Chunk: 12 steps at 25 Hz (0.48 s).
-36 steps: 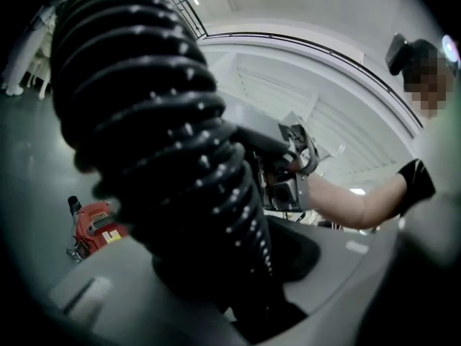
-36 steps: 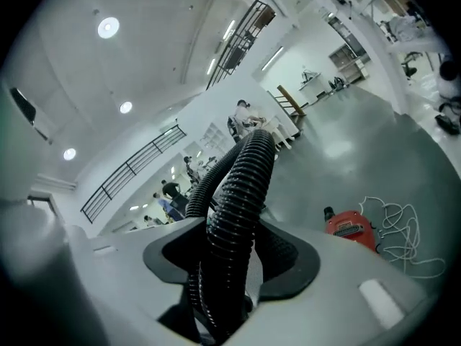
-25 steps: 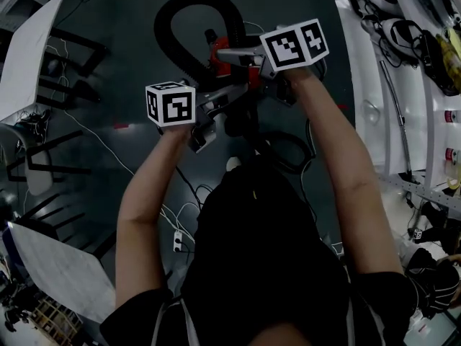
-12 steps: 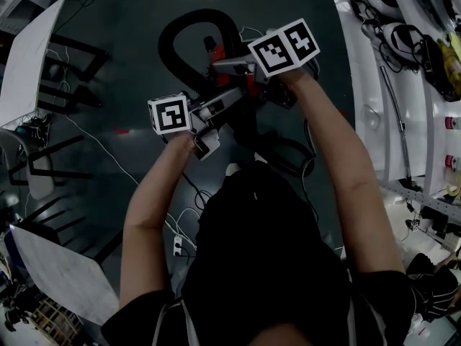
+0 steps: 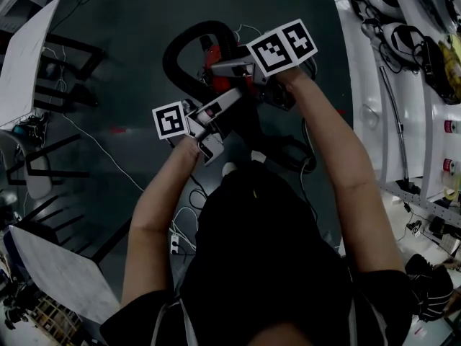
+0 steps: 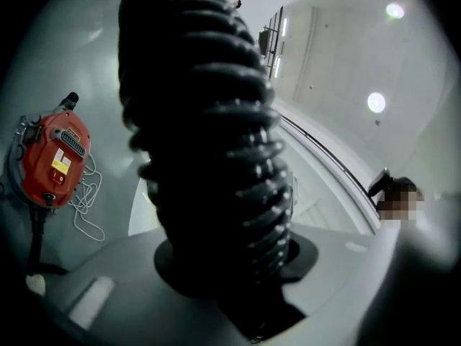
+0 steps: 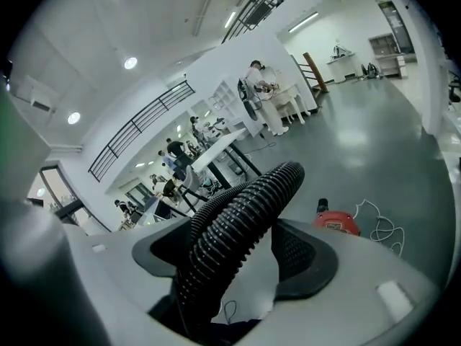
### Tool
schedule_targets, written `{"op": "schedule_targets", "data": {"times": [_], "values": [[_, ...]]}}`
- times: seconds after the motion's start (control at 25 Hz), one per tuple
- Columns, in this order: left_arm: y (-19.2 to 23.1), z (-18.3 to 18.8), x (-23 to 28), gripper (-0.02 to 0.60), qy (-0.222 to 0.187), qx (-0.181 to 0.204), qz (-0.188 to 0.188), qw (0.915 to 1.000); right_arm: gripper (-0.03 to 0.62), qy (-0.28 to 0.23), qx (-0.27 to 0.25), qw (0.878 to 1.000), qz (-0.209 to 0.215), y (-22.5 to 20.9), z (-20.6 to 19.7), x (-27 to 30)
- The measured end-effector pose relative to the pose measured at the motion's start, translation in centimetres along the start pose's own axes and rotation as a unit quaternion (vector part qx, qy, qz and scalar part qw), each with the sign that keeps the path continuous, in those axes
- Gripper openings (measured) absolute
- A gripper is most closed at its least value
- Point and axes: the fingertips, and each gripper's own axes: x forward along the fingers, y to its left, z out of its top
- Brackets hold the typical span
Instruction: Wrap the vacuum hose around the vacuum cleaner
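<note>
Forearms [image 5: 335,150] outstretched over black hose [image 5: 171,58]

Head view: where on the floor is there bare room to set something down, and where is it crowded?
Bare floor lies between the black frame at left and the vacuum hose loop, and also beyond the loop toward the white workbench. It is crowded around the red vacuum cleaner and among the cables at lower left.
</note>
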Motion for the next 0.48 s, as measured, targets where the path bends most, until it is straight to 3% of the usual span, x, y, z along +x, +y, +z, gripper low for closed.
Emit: {"op": "schedule_targets", "data": {"times": [0.24,0.48], "values": [[-0.1,0.82,0.17,0.16,-0.042,-0.016,-0.026,0.9986,0.354,0.001,-0.002,1.0,0.009,-0.15,0.74,0.27],[0.14,0.63,0.33,0.161,-0.032,-0.008,-0.021,0.9992,0.329,0.026,0.007,0.999,0.023,-0.18,0.42,0.51]]}}
